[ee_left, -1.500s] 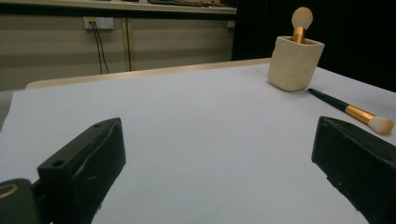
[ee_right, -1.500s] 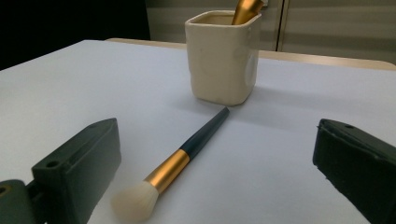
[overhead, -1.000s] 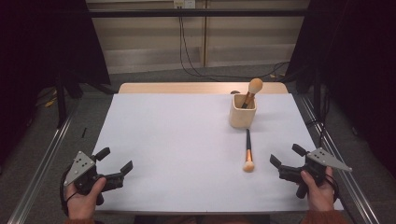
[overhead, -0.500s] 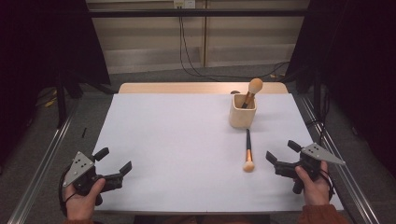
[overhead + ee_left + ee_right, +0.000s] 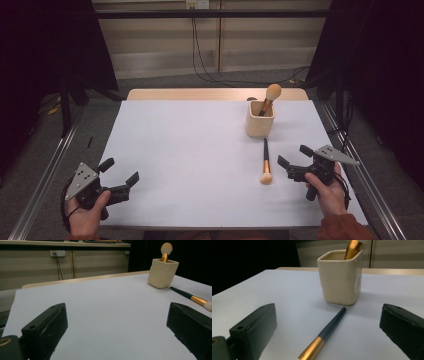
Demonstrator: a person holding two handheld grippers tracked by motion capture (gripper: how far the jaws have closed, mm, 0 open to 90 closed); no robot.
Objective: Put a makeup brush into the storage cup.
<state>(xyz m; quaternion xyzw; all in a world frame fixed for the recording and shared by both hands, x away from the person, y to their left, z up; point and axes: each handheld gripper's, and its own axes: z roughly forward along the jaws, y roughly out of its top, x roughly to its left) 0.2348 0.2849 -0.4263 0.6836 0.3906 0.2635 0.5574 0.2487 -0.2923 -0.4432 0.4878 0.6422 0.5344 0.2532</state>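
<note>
High view puts the loose brush (image 5: 265,161) at nine o'clock just beside my wide-open right gripper (image 5: 296,164), its handle running toward twelve o'clock at the cup (image 5: 260,119), nearer than my equally wide left gripper (image 5: 120,172).

No text, label, brand, number or sign can be read anywhere: the cream brush holder (image 5: 260,120), the makeup brush (image 5: 265,162) lying on the white desk (image 5: 190,165), and the grey plates on both tools are all unmarked.

White table (image 5: 190,165); cup (image 5: 260,125); brush (image 5: 265,162)
</note>
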